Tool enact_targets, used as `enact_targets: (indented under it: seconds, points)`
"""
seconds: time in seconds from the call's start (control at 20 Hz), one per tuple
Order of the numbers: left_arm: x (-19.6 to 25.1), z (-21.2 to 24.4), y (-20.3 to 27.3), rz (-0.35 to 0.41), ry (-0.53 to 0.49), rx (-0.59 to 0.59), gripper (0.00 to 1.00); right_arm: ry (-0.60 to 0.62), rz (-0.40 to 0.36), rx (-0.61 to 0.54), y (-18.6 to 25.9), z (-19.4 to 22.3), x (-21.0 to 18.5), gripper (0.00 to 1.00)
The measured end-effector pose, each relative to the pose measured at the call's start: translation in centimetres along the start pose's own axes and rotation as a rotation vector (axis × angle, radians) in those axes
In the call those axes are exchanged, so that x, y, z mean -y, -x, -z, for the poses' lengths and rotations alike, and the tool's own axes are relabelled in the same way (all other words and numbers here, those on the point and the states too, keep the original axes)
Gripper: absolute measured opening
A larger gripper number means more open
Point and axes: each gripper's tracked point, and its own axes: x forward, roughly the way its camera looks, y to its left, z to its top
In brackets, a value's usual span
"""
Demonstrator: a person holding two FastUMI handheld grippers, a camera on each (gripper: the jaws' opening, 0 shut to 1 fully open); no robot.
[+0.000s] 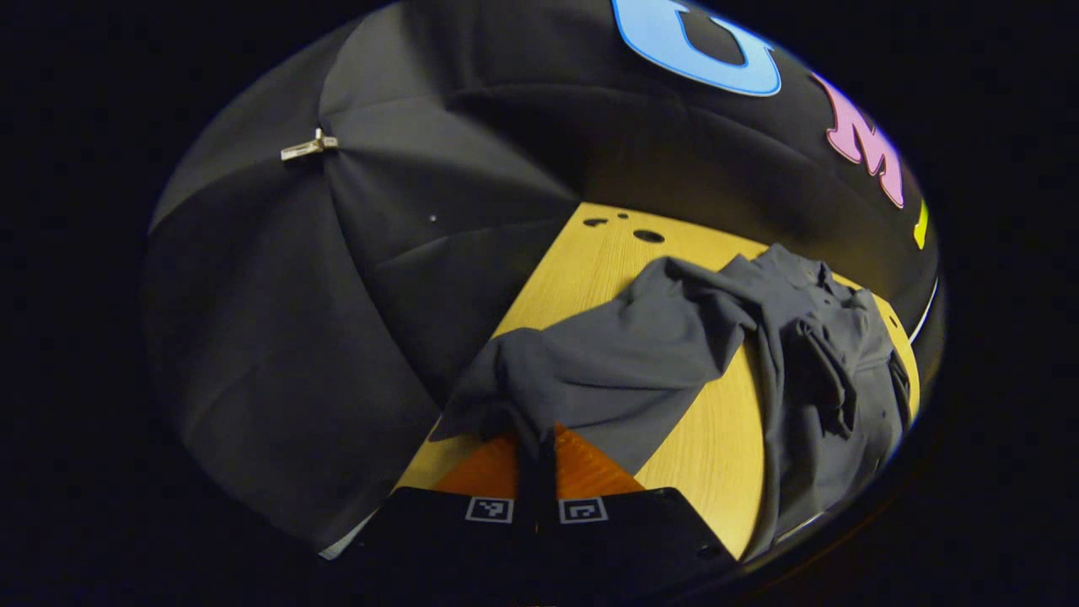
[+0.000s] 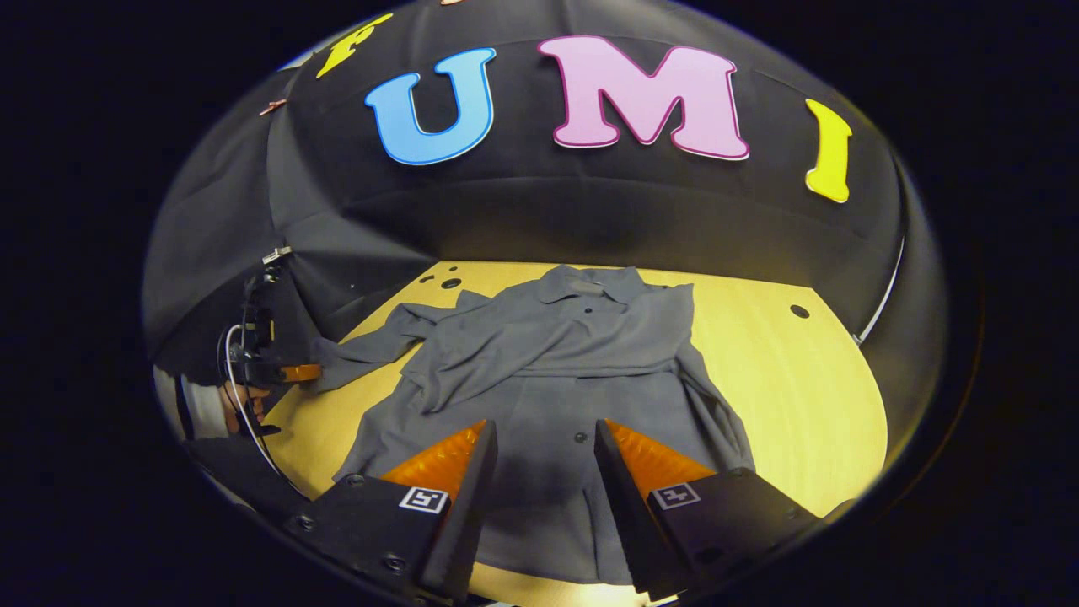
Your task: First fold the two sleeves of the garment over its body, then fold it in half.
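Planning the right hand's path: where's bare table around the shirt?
Bare wood on the table between the shirt and the booth wall. A narrower strip by the left gripper, shut on the sleeve. Centre is crowded with cloth.

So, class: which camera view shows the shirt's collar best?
The right gripper view: the collar lies spread at the far end of the grey shirt, facing the camera. In the left gripper view the shirt is seen side-on and bunched, with the left gripper pinching a sleeve; the collar cannot be picked out there.
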Motion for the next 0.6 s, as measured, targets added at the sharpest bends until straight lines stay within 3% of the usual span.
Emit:
enact_targets:
  seconds: [0.4, 0.6]
  points:
    - [6.1, -6.4, 5.8, 0.072, -0.083, 0.170, 0.06, -0.049, 0.036, 0.003, 1.3, 1.2, 3.5, 0.73]
    - [11.8, -9.9, 8.6, 0.140, -0.093, 0.237, 0.05, -0.080, 0.044, 0.010, 1.9, 1.3, 5.3, 0.84]
